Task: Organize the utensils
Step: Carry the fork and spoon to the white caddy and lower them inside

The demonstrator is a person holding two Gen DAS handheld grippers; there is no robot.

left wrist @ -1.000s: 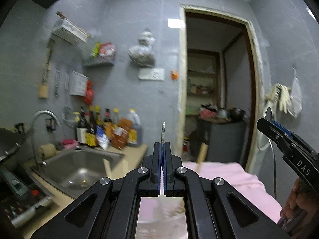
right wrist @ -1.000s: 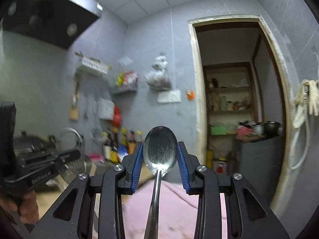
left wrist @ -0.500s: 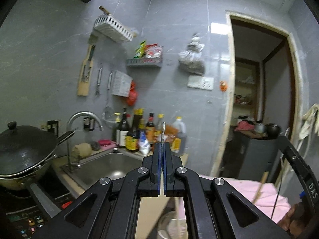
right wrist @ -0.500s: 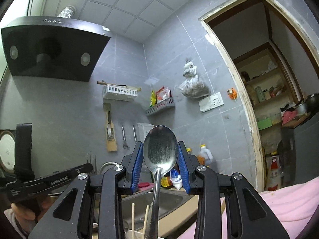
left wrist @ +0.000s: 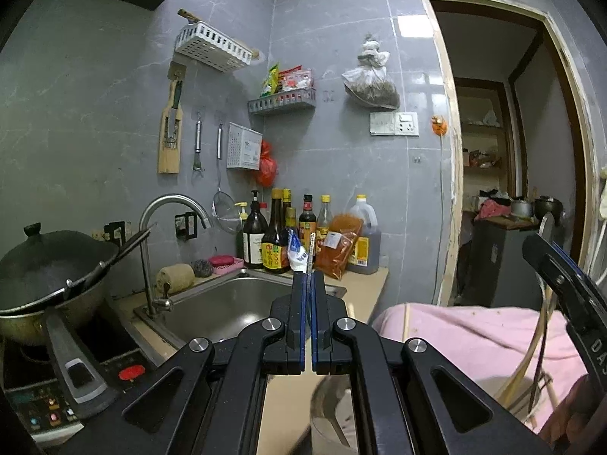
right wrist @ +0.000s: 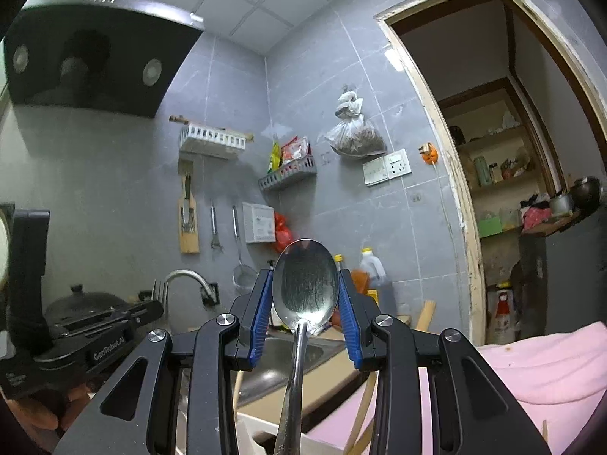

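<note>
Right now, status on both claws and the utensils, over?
Left claw shut on fork. Right claw shut on spoon, bowl up. No blocker in view.

Open air over the sink — bottles behind, wok left, faucet between.

Grey tiled wall, open doorway

A steel sink with a curved faucet sits in the counter, sauce bottles lined along its back edge. A lidded wok stands on the stove at left. A pink cloth lies at right, below an open doorway.
</note>
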